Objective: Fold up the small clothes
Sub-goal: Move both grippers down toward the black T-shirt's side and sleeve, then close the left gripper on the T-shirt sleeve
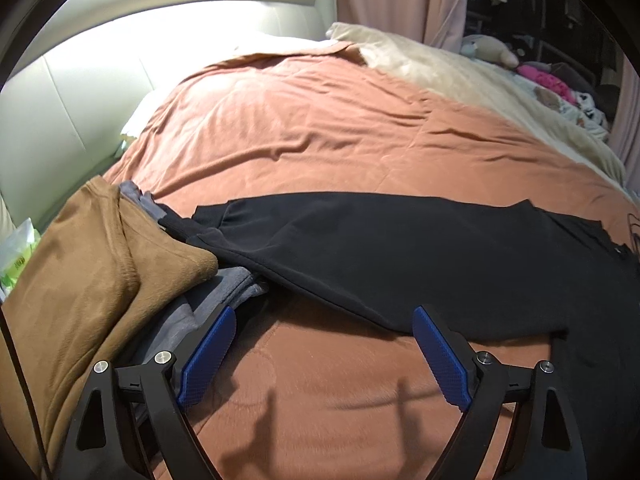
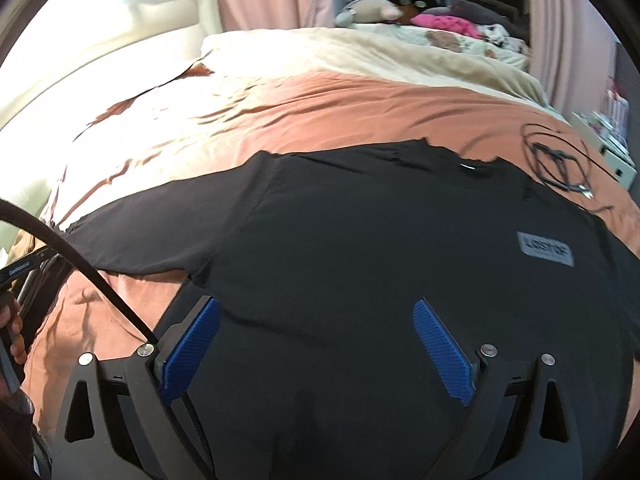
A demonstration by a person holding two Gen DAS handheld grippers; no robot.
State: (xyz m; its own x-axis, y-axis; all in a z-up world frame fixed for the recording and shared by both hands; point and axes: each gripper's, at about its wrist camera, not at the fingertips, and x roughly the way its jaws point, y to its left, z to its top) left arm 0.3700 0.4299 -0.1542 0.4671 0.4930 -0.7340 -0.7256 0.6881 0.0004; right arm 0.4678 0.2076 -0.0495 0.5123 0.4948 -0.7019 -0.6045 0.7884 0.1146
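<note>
A black T-shirt (image 1: 400, 256) lies spread flat on the rust-coloured bedspread (image 1: 312, 132). Its sleeve reaches left toward a stack of folded clothes. My left gripper (image 1: 322, 316) is open and empty, hovering over bare bedspread just in front of the sleeve's lower edge. In the right wrist view the same shirt (image 2: 360, 240) fills the middle, with a grey label patch (image 2: 545, 249) on its chest. My right gripper (image 2: 316, 308) is open and empty above the shirt's body.
A folded brown garment (image 1: 96, 264) lies on grey clothes (image 1: 224, 292) at the left. A coiled black cable (image 2: 556, 160) lies beside the shirt's collar. A cream blanket (image 2: 360, 56), a plush toy (image 2: 368, 10) and pink clothes (image 2: 444, 24) lie at the far end. A white padded headboard (image 1: 80, 92) stands left.
</note>
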